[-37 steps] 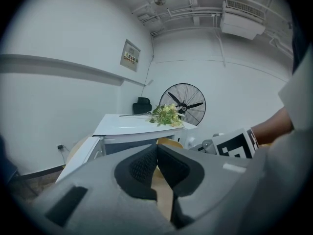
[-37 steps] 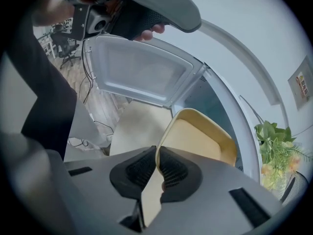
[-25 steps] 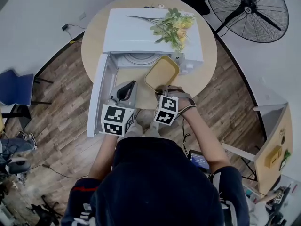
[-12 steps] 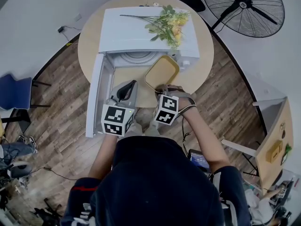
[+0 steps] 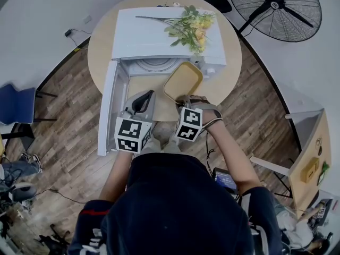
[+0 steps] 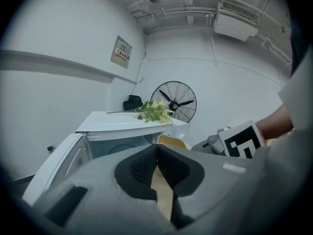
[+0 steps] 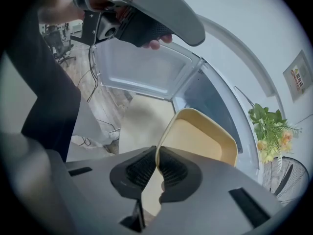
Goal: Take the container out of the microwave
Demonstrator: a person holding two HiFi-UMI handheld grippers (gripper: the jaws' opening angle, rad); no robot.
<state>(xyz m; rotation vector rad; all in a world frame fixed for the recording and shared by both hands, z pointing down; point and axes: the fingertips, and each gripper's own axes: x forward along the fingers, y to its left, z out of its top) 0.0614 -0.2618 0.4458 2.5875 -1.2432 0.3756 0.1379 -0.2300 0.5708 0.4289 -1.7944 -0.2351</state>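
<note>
A shallow yellow container sits tilted over the table just in front of the open white microwave. My right gripper is shut on the container's near rim. In the right gripper view the rim runs between the pads of the right gripper, and the container stretches away from it. My left gripper hovers beside it, in front of the microwave's mouth. The left gripper has its jaws closed tip to tip with nothing between them.
The microwave's door hangs open to the left, beside my left gripper. Yellow flowers lie on top of the microwave. The round wooden table ends close behind the container. A standing fan and a blue chair stand off the table.
The container and both grippers keep their places. Only the head view has shifted slightly.
</note>
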